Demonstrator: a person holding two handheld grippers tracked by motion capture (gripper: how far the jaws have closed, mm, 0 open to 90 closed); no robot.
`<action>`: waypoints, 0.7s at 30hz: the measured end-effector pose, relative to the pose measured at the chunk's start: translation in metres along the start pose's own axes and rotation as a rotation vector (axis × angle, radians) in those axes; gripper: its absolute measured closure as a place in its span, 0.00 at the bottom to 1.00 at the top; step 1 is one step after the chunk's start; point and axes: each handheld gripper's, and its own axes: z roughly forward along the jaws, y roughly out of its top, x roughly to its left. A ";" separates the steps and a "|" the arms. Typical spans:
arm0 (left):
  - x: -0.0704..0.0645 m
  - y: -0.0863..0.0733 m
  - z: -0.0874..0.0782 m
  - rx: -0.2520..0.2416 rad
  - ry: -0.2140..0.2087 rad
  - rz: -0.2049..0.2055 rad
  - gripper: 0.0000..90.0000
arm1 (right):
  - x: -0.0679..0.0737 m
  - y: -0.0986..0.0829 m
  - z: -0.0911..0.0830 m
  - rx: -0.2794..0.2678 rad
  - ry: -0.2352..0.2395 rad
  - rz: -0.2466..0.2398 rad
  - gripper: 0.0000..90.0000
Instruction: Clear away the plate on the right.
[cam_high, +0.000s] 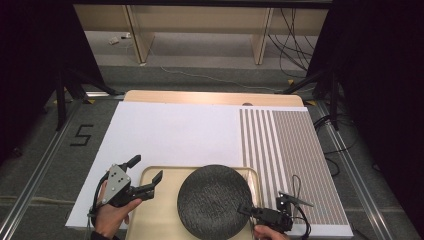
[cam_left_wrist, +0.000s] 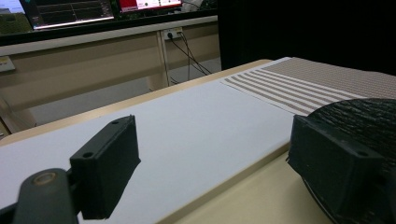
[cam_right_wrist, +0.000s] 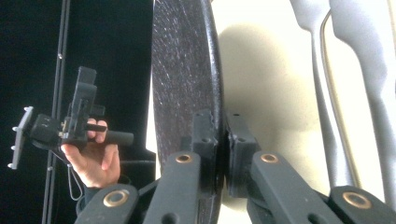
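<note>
Black plate (cam_high: 214, 201) rim is clamped in the right claw (cam_high: 245, 209); the left claw (cam_high: 146, 175) hovers spread beside it.

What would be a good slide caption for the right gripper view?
Right gripper pinches the rim of a round, black textured plate above a beige tray.

Left claw (cam_left_wrist: 205, 163) gapes over the tray's edge (cam_left_wrist: 243, 186), beside the dark plate (cam_left_wrist: 364, 116).

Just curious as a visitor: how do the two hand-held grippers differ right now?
The left gripper has its jaws spread open and holds nothing; the right gripper has its jaws shut on the rim of the black plate. The left hovers at the tray's left edge, the right at the plate's right rim. Both are black and hand-held.
</note>
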 end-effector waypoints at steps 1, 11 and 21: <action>0.000 0.000 0.000 0.000 0.000 0.001 0.18 | 0.000 -0.001 0.001 -0.002 -0.008 -0.001 0.95; 0.000 0.000 0.000 0.001 -0.001 0.001 0.18 | 0.002 -0.003 0.012 0.010 -0.033 -0.003 0.95; 0.000 0.000 0.000 -0.002 0.000 -0.004 0.18 | 0.003 -0.004 0.021 0.056 -0.039 0.004 0.94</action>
